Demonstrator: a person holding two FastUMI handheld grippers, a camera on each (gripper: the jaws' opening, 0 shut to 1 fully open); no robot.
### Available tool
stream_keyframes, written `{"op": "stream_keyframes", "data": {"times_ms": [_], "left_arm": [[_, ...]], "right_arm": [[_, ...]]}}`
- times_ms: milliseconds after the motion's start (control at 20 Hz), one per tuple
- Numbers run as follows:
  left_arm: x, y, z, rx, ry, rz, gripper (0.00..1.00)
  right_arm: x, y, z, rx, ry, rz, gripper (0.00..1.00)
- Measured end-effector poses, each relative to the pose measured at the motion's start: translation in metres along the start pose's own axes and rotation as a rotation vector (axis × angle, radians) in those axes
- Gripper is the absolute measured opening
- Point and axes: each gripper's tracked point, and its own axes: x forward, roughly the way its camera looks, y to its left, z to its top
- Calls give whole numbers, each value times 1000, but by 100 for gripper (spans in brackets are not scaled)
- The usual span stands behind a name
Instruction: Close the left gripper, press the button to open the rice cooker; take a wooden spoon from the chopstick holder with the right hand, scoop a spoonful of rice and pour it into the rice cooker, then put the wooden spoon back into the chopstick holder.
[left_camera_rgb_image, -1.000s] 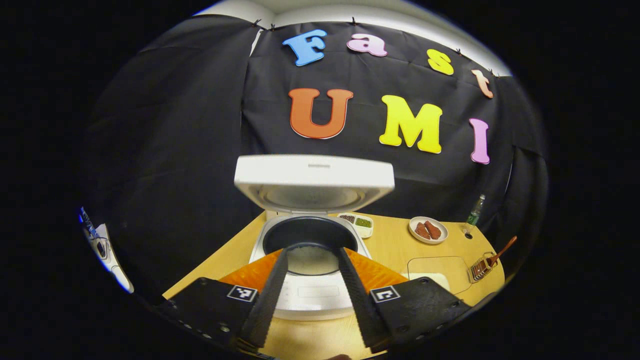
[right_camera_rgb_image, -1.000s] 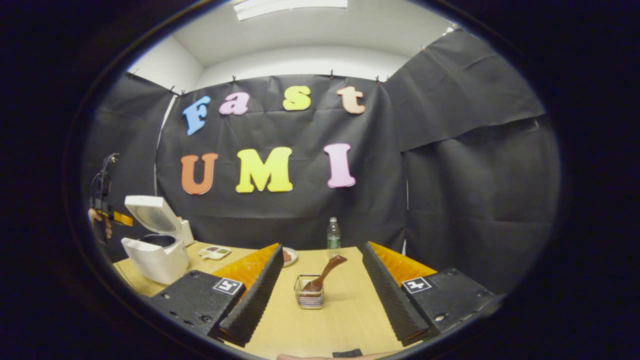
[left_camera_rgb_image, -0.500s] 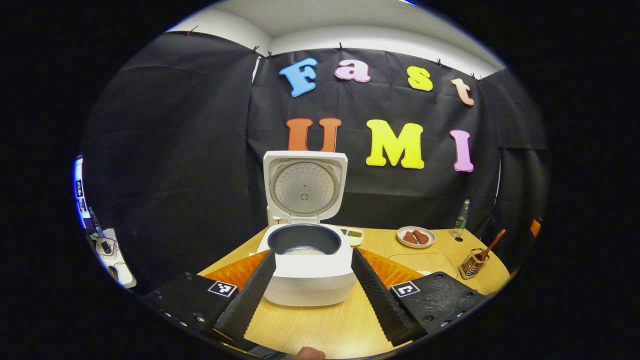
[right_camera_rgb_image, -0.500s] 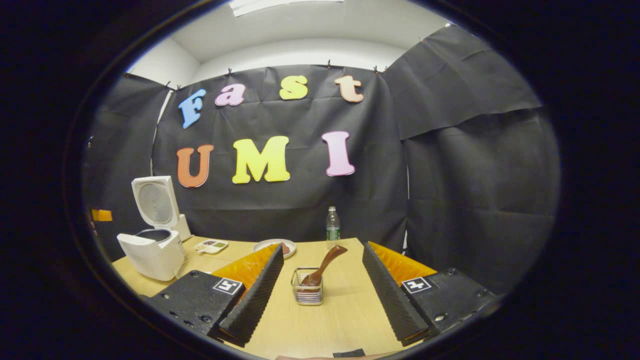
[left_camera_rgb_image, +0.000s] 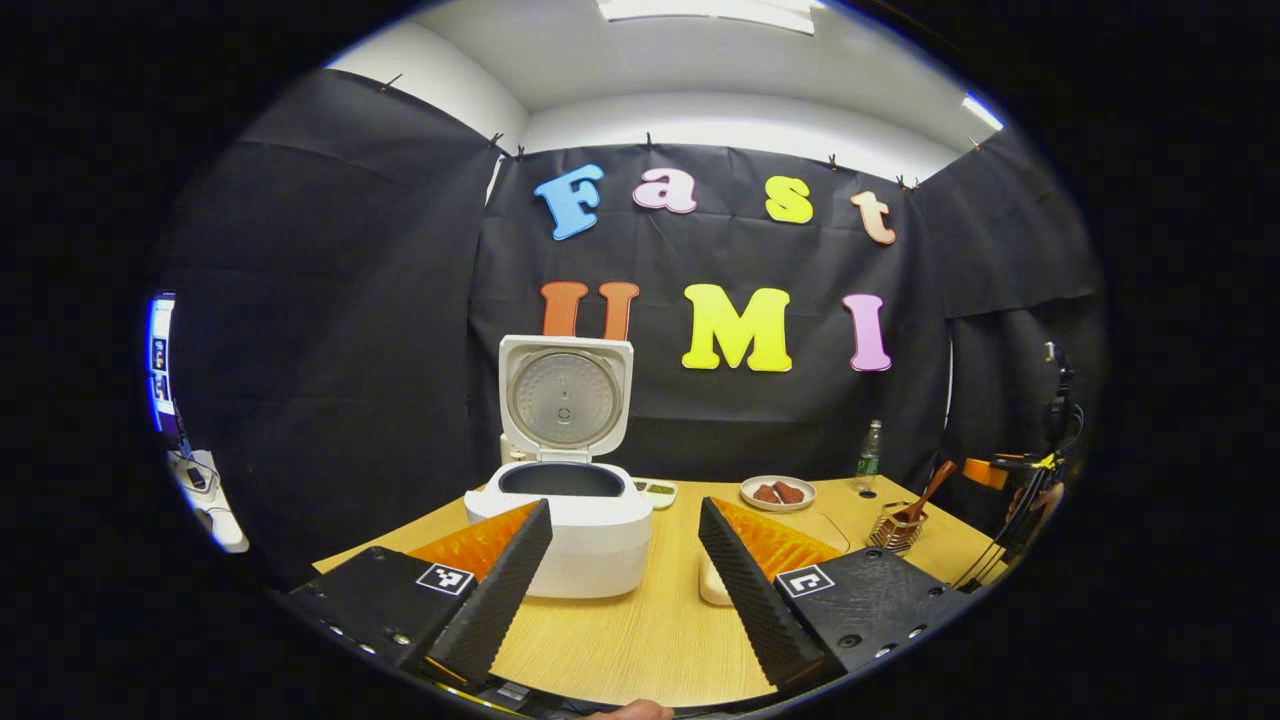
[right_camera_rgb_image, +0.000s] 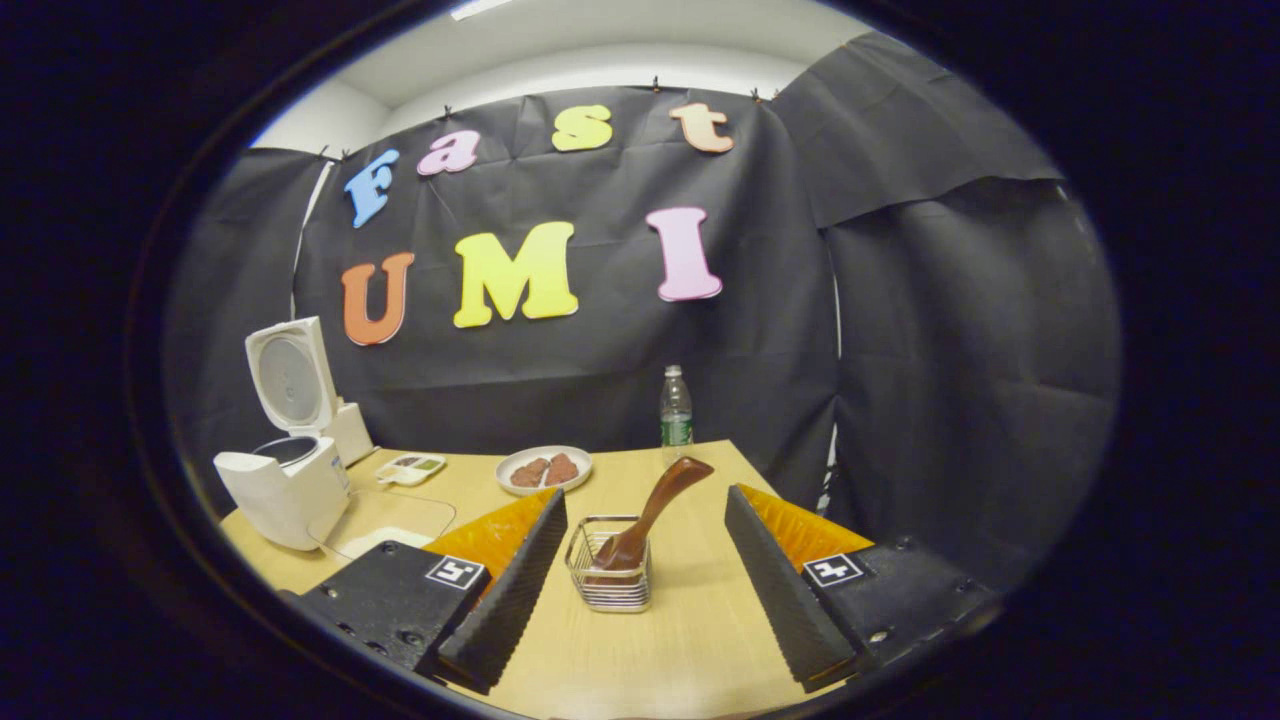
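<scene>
The white rice cooker (left_camera_rgb_image: 590, 550) stands on the wooden table (left_camera_rgb_image: 640, 630) with its lid (left_camera_rgb_image: 565, 398) raised upright and the dark inner pot showing. My left gripper (left_camera_rgb_image: 623, 503) is open, held back from the cooker and touching nothing. In the right gripper view, a wire chopstick holder (right_camera_rgb_image: 610, 570) holds the wooden spoon (right_camera_rgb_image: 660, 505), handle leaning up and right. My right gripper (right_camera_rgb_image: 645, 494) is open, its fingers either side of the holder but short of it. The cooker (right_camera_rgb_image: 285, 490) sits far left there. A clear rice container (right_camera_rgb_image: 385, 535) lies beside it.
A plate of brown food (right_camera_rgb_image: 545, 468), a small divided dish (right_camera_rgb_image: 410, 467) and a plastic bottle (right_camera_rgb_image: 676, 410) stand along the table's back. In the left gripper view the holder (left_camera_rgb_image: 895, 533) sits at the right, with the other gripper (left_camera_rgb_image: 1000, 470) beyond it.
The cooker lid swung from half raised to fully upright. My left gripper drew back from the cooker and levelled out. My right gripper moved closer to the chopstick holder.
</scene>
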Motion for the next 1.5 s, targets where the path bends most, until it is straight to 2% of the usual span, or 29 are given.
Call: {"op": "stream_keyframes", "data": {"times_ms": [150, 250, 350, 450, 500, 550, 600, 650, 750, 800, 900, 1050, 1100, 1350, 1500], "left_arm": [[-10, -15, -5, 27, -14, -49, 94], [-13, -17, -9, 56, -16, -66, 94], [-17, -19, -7, 77, -28, -82, 94], [-14, -13, -13, 82, -14, -76, 94], [-13, -11, -18, 77, -3, -78, 96], [-12, -12, -21, 72, 1, -84, 97], [-11, -11, -22, 68, 7, -83, 96], [-10, -9, -26, 68, 13, -83, 97], [-9, -9, -29, 78, 23, -82, 97], [-7, -11, -31, 86, 23, -86, 97], [-6, -16, -34, 102, 20, -103, 97], [-4, -26, -41, 121, 34, -135, 97], [-5, -27, -42, 124, 38, -142, 97], [-7, -22, -41, 100, 41, -151, 97], [-13, -15, -38, 88, 30, -146, 97]], "right_arm": [[33, -2, -17, 30, 35, 15, 100], [55, -10, -30, 76, 60, -12, 100], [75, -20, -43, 93, 77, -70, 99], [93, -23, -49, 93, 84, -90, 96], [103, -20, -53, 113, 91, -85, 90], [111, -21, -55, 143, 101, -90, 94], [120, -24, -59, 179, 112, -104, 92], [129, -23, -62, 219, 118, -99, 86], [141, -19, -65, 265, 123, -104, 84], [146, -20, -69, 267, 120, -115, 76], [154, -5, -68, 288, 123, -72, 66], [155, 4, -64, 274, 119, -48, 22], [151, 1, -59, 250, 106, -63, 18], [137, 11, -25, 161, 24, -53, 12], [123, 22, -6, 124, -2, -50, 14]]}}
